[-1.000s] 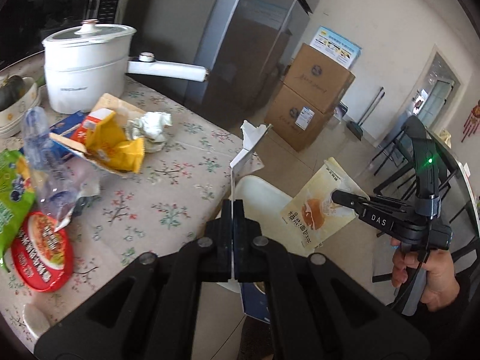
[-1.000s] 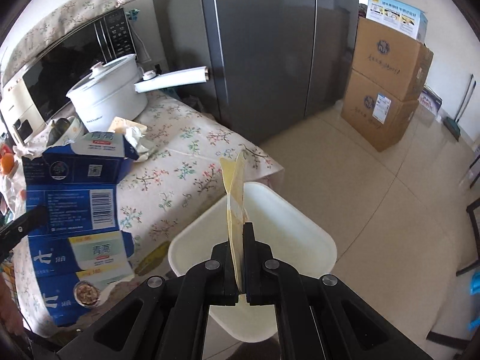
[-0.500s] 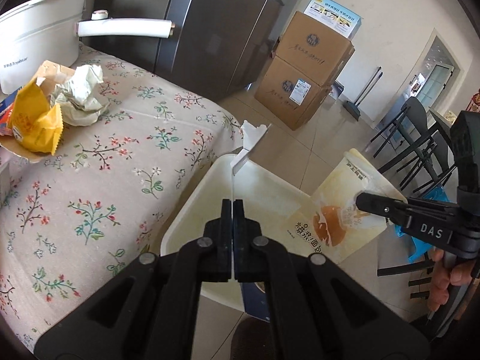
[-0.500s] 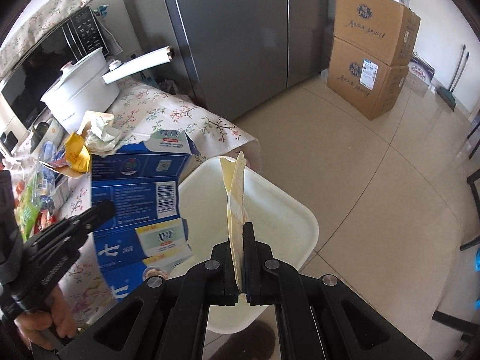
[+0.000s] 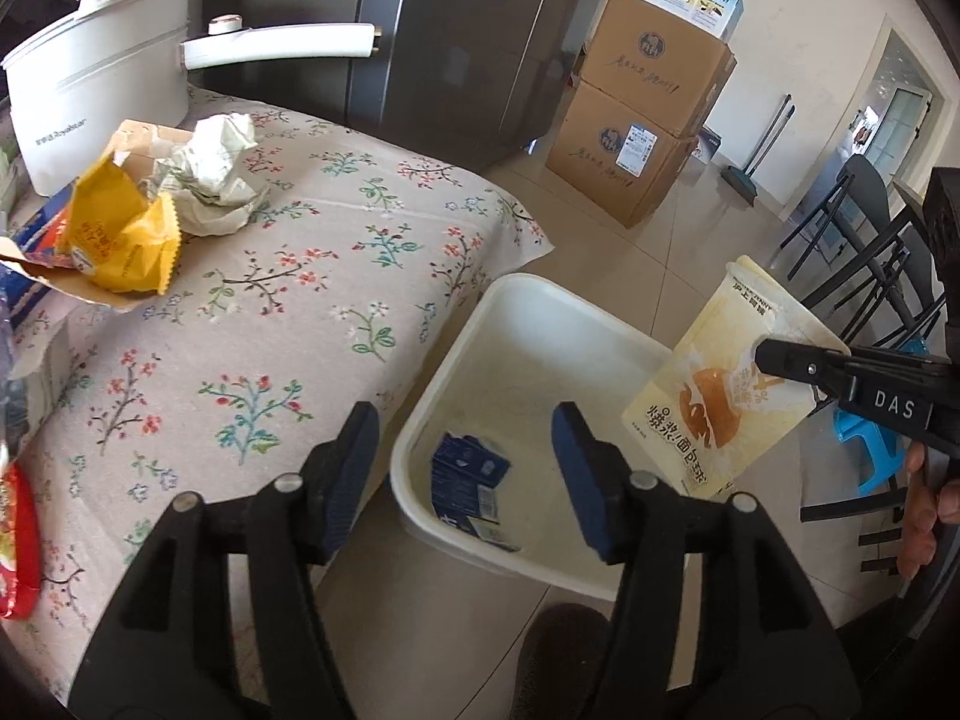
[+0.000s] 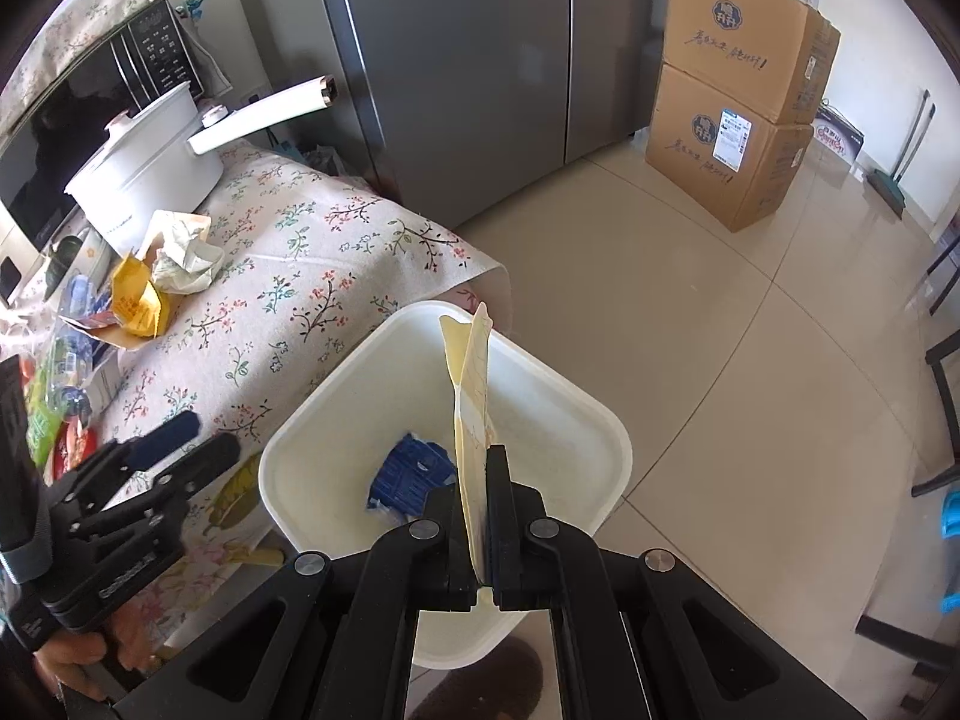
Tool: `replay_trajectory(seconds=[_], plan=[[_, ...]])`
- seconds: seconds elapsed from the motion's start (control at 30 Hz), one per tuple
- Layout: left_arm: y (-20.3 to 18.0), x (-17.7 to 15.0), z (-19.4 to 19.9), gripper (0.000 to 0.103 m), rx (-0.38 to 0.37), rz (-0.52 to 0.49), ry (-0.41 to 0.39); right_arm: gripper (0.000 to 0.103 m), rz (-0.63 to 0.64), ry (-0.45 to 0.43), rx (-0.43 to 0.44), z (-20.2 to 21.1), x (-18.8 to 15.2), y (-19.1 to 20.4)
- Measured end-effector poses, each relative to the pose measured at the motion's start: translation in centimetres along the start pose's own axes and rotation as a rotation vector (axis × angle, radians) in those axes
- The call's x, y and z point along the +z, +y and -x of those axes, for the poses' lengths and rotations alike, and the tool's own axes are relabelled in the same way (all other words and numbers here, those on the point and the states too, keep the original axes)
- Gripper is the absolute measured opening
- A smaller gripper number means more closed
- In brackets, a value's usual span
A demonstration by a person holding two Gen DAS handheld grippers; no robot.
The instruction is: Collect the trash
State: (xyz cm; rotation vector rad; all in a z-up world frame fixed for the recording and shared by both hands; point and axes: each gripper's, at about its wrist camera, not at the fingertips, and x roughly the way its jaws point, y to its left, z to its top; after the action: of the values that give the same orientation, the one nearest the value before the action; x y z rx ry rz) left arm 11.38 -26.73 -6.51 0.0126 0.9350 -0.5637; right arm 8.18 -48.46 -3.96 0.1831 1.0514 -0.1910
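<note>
A white trash bin [image 5: 528,306] [image 6: 606,420] stands on the floor beside the table. A flattened blue carton [image 5: 468,480] [image 6: 411,471] lies inside it. My left gripper [image 5: 465,474] [image 6: 186,438] is open and empty just above the bin's near rim. My right gripper [image 6: 477,480] [image 5: 762,354] is shut on a cream bread wrapper [image 5: 714,396] [image 6: 471,384] and holds it over the bin. On the table lie a yellow wrapper [image 5: 117,234] [image 6: 135,294] and crumpled paper [image 5: 210,174] [image 6: 183,261].
The floral table [image 5: 270,330] also holds a white pot [image 5: 102,102], a red packet [image 5: 15,540] and a plastic bottle [image 6: 66,354]. A grey fridge [image 6: 468,60], stacked cardboard boxes [image 6: 738,114] and dark chairs [image 5: 852,240] stand around the tiled floor.
My left gripper has opened and dropped the blue carton into the bin. My right gripper still holds the bread wrapper and has moved closer over the bin.
</note>
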Motion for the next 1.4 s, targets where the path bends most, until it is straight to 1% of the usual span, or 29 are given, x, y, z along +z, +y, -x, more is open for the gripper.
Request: replay_trajectory(seconds=[0.13,0.3,0.53,0.7,0.73,0.8,0.83,0.87,0.9,0.93,0.97,1.03,1.2,1.27,1.4], plan=[[1.7,-0.2,2.4,0.08,0.078,-0.005,-0.016,0.003,0.015,0.012,-0.005,-0.5,0.2,0.6],[3.8,-0.2,4.9,0.083,0.147,-0.004,-0.033,0.003,0.028,0.031,-0.026,-1.5,0.4,1.8],[7.0,-0.9,8.1,0.087,0.208,0.011,-0.039,0.003,0.029,0.046,-0.047,-2.4,0.8,2.8],[9.9,-1.4,10.2,0.087,0.241,0.061,-0.042,0.005,0.023,0.051,-0.046,-2.6,1.0,3.6],[10.5,-1.5,10.6,0.087,0.247,0.073,-0.044,0.008,0.019,0.047,-0.042,-2.5,1.0,3.8],[11.4,-1.8,11.4,0.087,0.26,0.093,-0.049,0.015,0.015,0.034,-0.03,-2.1,1.1,4.3],[11.8,-2.0,11.8,0.087,0.267,0.101,-0.051,0.024,0.015,0.026,-0.026,-1.9,1.2,4.6],[12.3,-2.1,12.1,0.088,0.273,0.109,-0.051,0.04,0.015,0.014,-0.025,-1.7,1.2,5.0],[12.6,-2.2,12.4,0.088,0.277,0.116,-0.053,0.047,0.015,-0.001,-0.021,-1.4,1.3,5.3],[13.0,-2.3,12.8,0.088,0.281,0.123,-0.055,0.058,0.017,-0.017,-0.016,-1.1,1.4,5.7],[13.3,-2.5,13.1,0.088,0.284,0.13,-0.058,0.06,0.023,-0.032,-0.008,-0.8,1.5,6.2],[13.9,-2.7,13.7,0.088,0.287,0.142,-0.064,0.06,0.04,-0.049,0.003,-0.3,1.6,7.2],[15.6,-3.5,15.2,0.088,0.307,0.164,-0.068,0.064,0.081,-0.072,0.03,0.6,1.7,9.8],[16.7,-4.0,15.9,0.088,0.317,0.18,-0.064,0.068,0.096,-0.082,0.052,1.1,1.7,10.9],[19.8,-5.2,17.4,0.088,0.351,0.224,-0.06,0.071,0.13,-0.108,0.075,1.9,1.7,13.5]])
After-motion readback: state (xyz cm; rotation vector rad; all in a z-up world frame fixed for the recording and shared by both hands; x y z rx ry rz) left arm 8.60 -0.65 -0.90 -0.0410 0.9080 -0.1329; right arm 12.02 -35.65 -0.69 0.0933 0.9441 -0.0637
